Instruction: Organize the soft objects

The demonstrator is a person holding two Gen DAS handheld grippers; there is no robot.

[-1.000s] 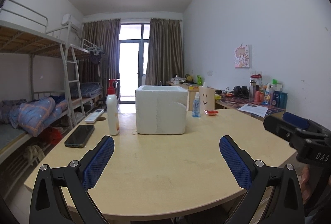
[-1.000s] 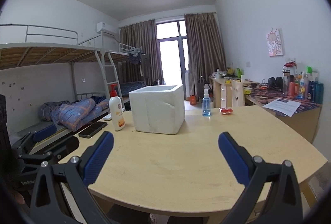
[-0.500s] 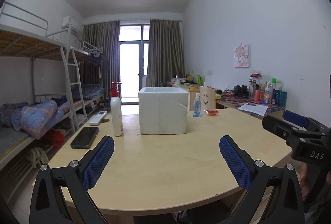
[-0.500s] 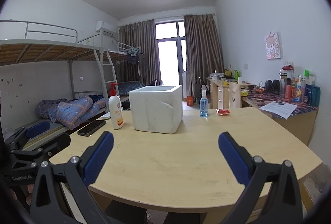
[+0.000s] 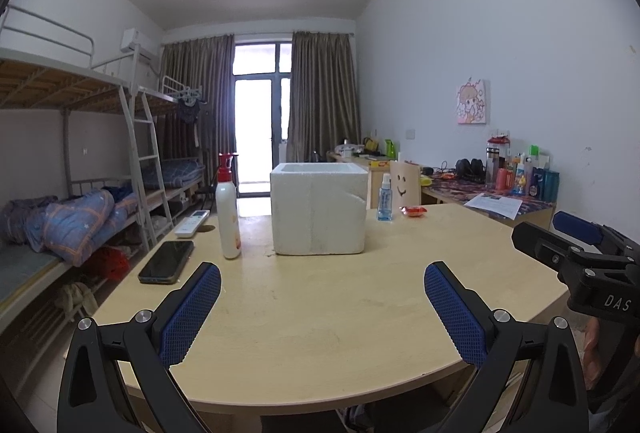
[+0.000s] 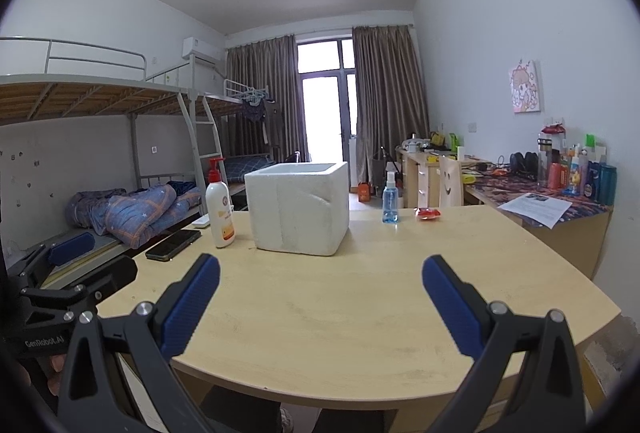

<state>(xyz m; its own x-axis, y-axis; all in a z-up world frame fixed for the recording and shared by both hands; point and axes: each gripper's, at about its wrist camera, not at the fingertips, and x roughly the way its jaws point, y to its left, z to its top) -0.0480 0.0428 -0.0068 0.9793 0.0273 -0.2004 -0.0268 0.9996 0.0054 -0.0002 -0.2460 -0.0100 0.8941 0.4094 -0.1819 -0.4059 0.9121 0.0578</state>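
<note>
Near table (image 5: 320,333) bare; foam box (image 5: 319,209), lotion bottle (image 5: 228,217) block centre.

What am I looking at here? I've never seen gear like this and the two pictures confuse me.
No robot arm is involved: a person holds a two-finger grasping tool in each hand, each with a fisheye camera looking forward along its fingers. One picture comes from the left tool, the other from the right tool; each also catches the other at its edge. The blue pads are the fingers, spread wide, with nothing held. Both hover at the near edge of a wooden table. On it stand a white foam box, a lotion pump bottle, a small blue spray bottle and a red packet, while a phone and a remote lie flat at the left.
</note>
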